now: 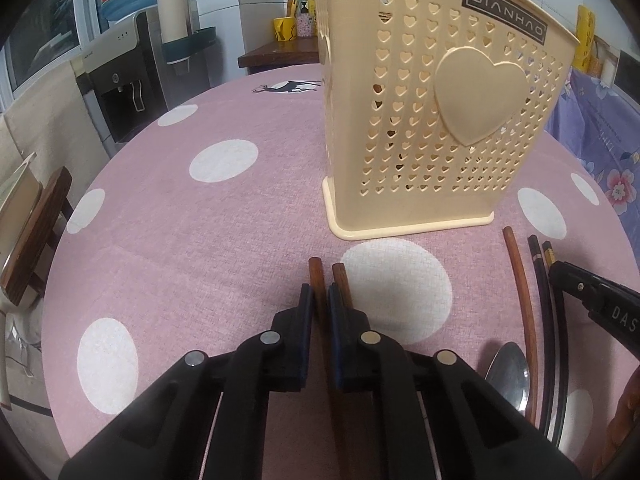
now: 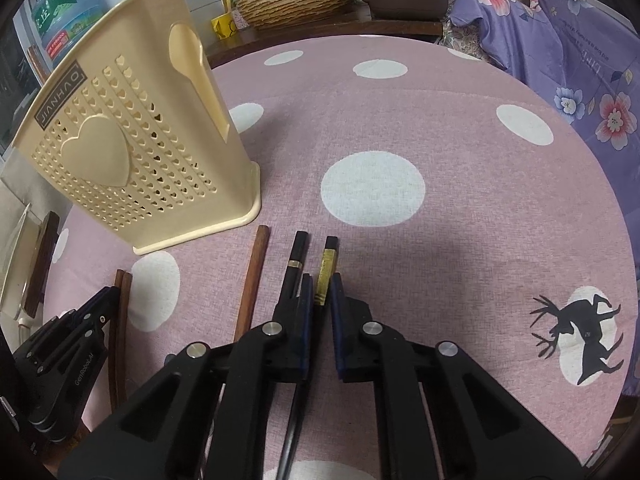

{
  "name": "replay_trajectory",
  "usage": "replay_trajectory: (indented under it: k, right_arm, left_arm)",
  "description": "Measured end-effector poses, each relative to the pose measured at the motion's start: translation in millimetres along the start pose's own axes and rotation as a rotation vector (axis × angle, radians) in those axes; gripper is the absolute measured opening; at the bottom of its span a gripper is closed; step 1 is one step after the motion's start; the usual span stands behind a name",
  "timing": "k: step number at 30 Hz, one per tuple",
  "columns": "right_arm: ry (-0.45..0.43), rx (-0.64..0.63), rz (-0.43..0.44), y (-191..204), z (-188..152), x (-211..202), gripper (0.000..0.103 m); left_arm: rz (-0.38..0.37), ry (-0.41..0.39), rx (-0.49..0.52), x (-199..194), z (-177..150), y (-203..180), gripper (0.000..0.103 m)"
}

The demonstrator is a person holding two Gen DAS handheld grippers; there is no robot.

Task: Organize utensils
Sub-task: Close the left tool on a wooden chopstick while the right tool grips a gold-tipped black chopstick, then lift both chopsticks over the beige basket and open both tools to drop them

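Both grippers are matte black plastic, the left gripper (image 1: 319,300) and the right gripper (image 2: 321,292) each built of angular linkage arms pinned with round silver rivets behind the jaws. Dark blue pads line the inner faces of the fingers (image 2: 306,304). White lettering marks each gripper's side.

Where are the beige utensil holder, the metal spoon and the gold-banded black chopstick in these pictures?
beige utensil holder (image 1: 476,100): left wrist view, on its raised heart.
metal spoon (image 1: 508,372): left wrist view, on its bowl.
gold-banded black chopstick (image 2: 326,272): right wrist view, on the gold band.
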State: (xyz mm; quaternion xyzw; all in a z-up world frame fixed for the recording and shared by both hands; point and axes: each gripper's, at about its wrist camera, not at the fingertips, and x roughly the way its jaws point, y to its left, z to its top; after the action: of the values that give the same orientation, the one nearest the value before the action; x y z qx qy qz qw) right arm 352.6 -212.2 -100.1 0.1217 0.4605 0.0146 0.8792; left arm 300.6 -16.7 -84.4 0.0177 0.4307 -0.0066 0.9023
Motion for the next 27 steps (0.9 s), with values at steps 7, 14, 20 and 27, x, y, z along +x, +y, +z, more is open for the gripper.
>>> replay_trajectory:
  k: [7,14,20,27]
  right_arm:
    - [-0.009,0.012,0.039,-2.8,0.9,-0.7,0.008]
    - [-0.062,0.011,0.100,-7.3,4.2,-19.9,0.008]
    - [-0.123,-0.035,0.165,-7.2,12.8,-53.2,0.008]
    - [-0.213,-0.066,0.250,-17.1,30.3,-105.5,0.008]
  left_arm:
    - [-0.025,-0.007,-0.021,-0.1,2.5,2.0,0.009]
    - [-0.064,-0.059,-0.041,-15.5,11.5,5.9,0.008]
    - [-0.131,-0.109,-0.065,-39.4,26.0,12.2,0.008]
    - [-0.199,-0.203,-0.081,-82.3,48.2,22.4,0.008]
